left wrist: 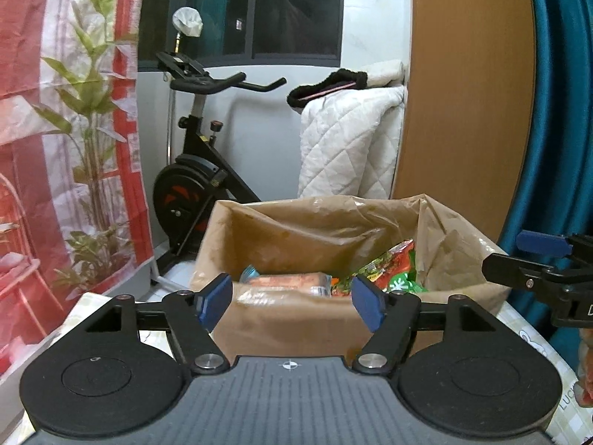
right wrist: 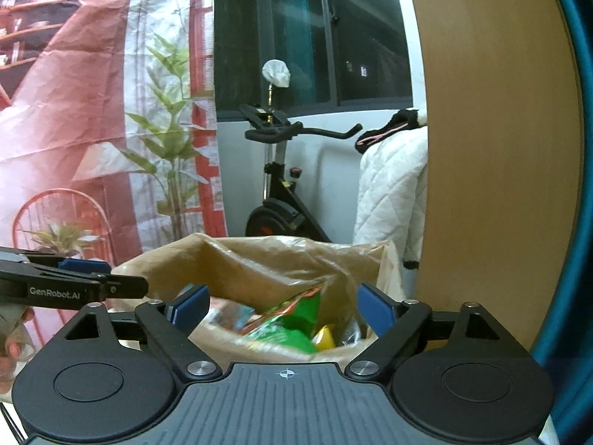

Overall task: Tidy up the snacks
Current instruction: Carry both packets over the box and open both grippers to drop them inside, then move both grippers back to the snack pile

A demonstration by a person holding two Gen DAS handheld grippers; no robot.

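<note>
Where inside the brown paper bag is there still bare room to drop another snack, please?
The bag's far half, against its back wall, looks bare. The near side is crowded: an orange packet to the left, green packets and something yellow to the right.

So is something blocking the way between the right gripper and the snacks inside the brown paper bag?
Nothing visible does. The right gripper is open and empty above the paper bag, whose top is wide open, and the green snack packet lies uncovered just below and ahead of it.

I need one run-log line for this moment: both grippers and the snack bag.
left gripper: open, empty | right gripper: open, empty | brown paper bag: upright, snack packets inside
</note>
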